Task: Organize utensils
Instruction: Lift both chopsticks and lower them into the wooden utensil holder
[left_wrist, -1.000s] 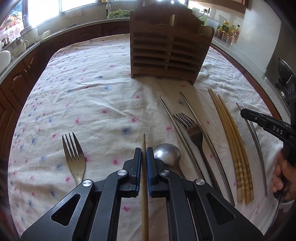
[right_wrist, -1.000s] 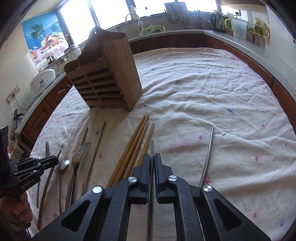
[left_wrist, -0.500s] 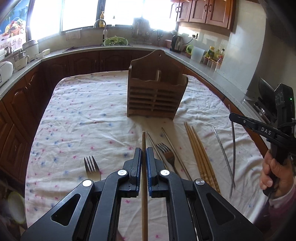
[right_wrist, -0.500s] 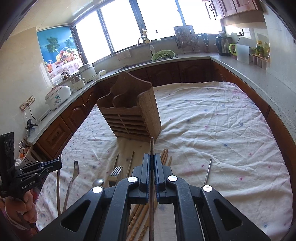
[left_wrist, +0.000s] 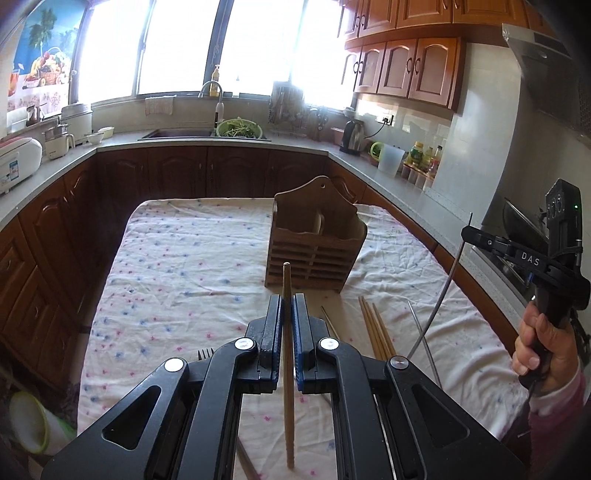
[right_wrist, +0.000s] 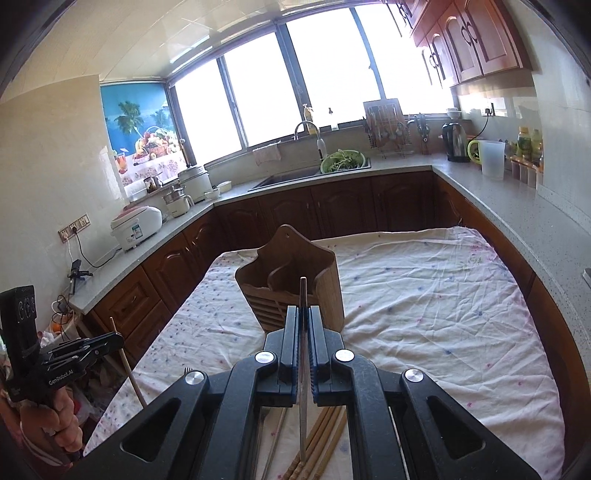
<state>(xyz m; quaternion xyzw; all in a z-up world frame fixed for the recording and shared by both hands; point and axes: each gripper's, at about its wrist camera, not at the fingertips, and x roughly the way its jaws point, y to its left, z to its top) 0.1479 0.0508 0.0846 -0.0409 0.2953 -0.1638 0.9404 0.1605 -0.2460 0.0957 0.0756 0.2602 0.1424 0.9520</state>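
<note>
Wooden chopstick (left_wrist: 287, 354) shows left; metal chopstick (right_wrist: 303, 369) shows right.

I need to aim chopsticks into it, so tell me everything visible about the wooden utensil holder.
The wooden utensil holder stands upright on the flowered tablecloth. It is brown wood with a slatted front, a taller arched back panel with a hanging hole, and a divider making two open-topped compartments. No utensils show inside, and neither gripper touches it.

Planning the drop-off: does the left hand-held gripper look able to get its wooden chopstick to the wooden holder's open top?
Probably yes. The left hand-held gripper faces the wooden holder with nothing between, its wooden chopstick clamped.
</note>
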